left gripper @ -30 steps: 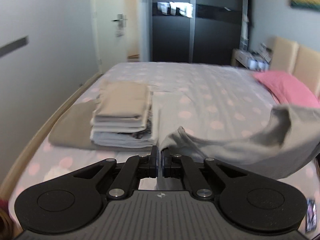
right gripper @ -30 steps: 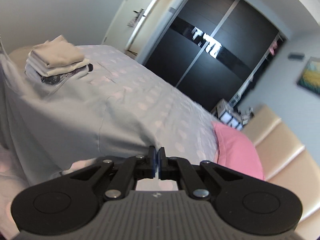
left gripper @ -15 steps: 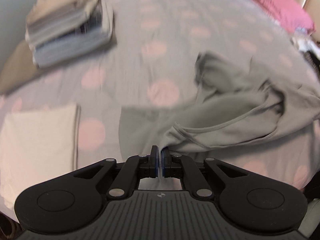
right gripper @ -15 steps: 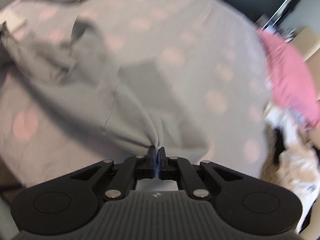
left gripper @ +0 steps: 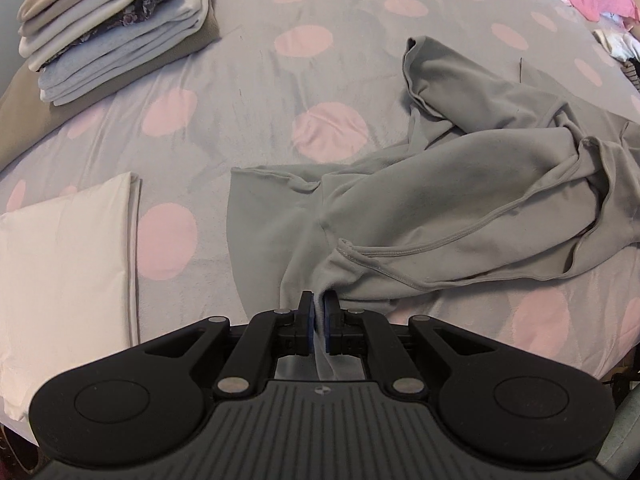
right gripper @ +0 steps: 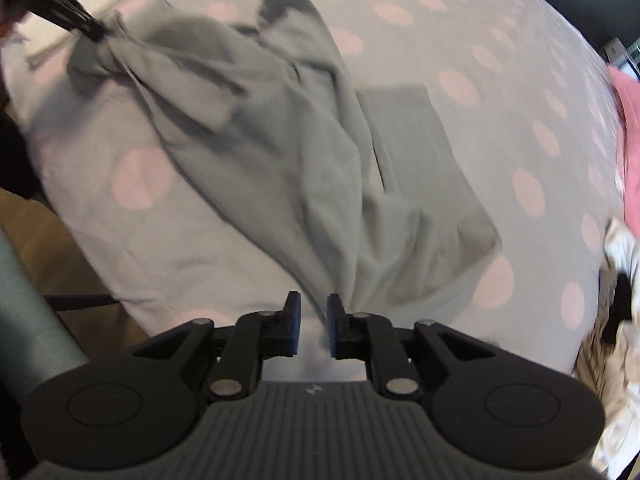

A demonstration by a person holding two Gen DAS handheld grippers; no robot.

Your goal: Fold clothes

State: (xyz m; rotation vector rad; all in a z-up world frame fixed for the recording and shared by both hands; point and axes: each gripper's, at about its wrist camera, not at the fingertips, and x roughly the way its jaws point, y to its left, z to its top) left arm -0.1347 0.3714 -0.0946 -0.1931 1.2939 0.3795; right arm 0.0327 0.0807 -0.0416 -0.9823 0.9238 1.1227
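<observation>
The grey garment (left gripper: pixel 460 196) trails toward two o'clock from the left gripper (left gripper: pixel 319 307), clenched on its edge; the right gripper (right gripper: pixel 311 312) is opening, releasing.

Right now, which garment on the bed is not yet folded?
The grey garment, lying rumpled across the spotted bedcover. The cream piece lies flat and folded, and the stack is all neatly folded.

A grey garment (left gripper: pixel 460 204) is spread crumpled on the pink-dotted bedspread (left gripper: pixel 248 80) — sleeves bunched, one edge pinched up at the near side.
</observation>
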